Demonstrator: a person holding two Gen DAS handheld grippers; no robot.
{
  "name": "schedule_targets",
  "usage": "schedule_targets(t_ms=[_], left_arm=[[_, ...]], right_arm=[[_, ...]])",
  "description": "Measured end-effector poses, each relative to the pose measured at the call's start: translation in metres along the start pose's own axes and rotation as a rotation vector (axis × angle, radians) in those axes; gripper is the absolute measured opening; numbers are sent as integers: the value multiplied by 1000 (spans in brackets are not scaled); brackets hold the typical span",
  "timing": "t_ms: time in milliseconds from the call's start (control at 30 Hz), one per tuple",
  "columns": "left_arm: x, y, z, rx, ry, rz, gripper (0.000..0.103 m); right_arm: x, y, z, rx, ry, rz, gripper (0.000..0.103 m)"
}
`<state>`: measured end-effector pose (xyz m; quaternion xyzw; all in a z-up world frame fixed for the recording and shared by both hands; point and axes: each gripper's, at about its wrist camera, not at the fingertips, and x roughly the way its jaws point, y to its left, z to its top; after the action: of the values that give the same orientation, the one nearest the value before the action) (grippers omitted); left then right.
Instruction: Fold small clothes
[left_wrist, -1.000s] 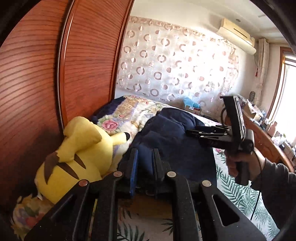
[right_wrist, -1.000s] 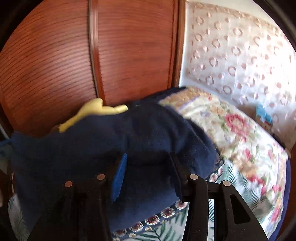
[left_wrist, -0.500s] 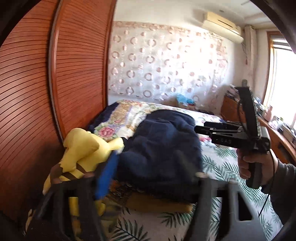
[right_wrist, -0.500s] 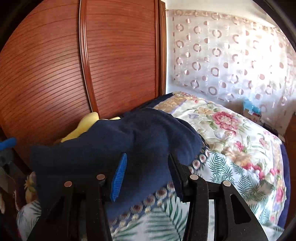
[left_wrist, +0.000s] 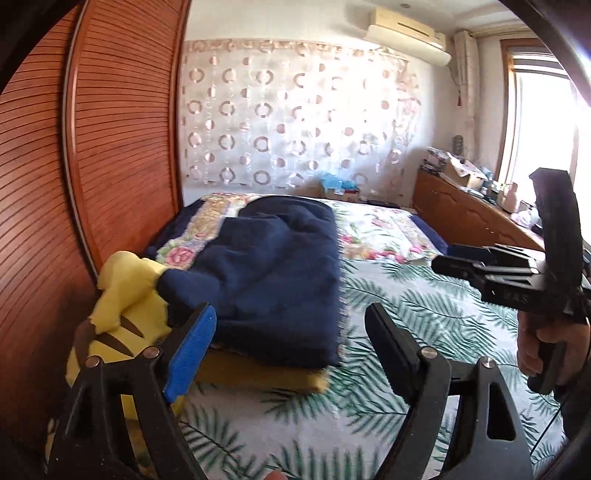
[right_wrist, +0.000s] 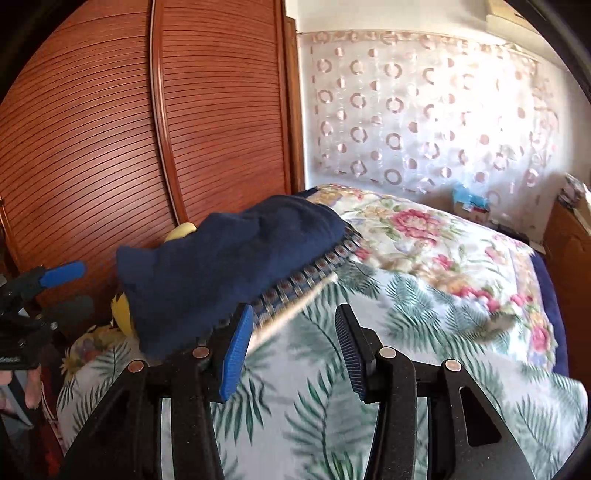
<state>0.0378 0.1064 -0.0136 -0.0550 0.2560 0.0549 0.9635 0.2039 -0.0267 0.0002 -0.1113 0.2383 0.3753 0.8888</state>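
Note:
A folded navy blue garment (left_wrist: 273, 273) lies on top of a folded mustard-yellow piece (left_wrist: 258, 373) on the bed; in the right wrist view (right_wrist: 229, 258) it sits on a patterned folded piece (right_wrist: 306, 280). My left gripper (left_wrist: 291, 354) is open and empty, just in front of the stack. My right gripper (right_wrist: 291, 347) is open and empty, to the right of the stack. It also shows at the right of the left wrist view (left_wrist: 458, 264). The left gripper shows at the left edge of the right wrist view (right_wrist: 55, 291).
A yellow plush toy (left_wrist: 122, 306) lies left of the stack against the wooden wardrobe doors (left_wrist: 103, 155). The bed (left_wrist: 406, 317) has a leaf and flower print cover. A wooden dresser (left_wrist: 469, 218) with clutter stands at the right. A circle-patterned curtain (left_wrist: 295, 118) hangs behind.
Both grippers let go of the navy garment, opened and pulled back from it. The garment now rests on the stack.

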Motion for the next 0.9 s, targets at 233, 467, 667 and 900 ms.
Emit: schedule_targets(t_ms=[233,467,667,900], left_arm=[[-11,-35,-6,45,1,-74,83],[-23,-69,-1,82,1,-104,83],[-35,-93,7,113,-19,-101,83],[-53,-108,27,102,-74,-119,83]], right_arm=[[-72,7,-32,35,-23,-74,74],[-137,10,-60,99,-59,-168,85],[-181,16,-66,139,-96,-240,85],[-233,25,-66,179,-162,-332,85]])
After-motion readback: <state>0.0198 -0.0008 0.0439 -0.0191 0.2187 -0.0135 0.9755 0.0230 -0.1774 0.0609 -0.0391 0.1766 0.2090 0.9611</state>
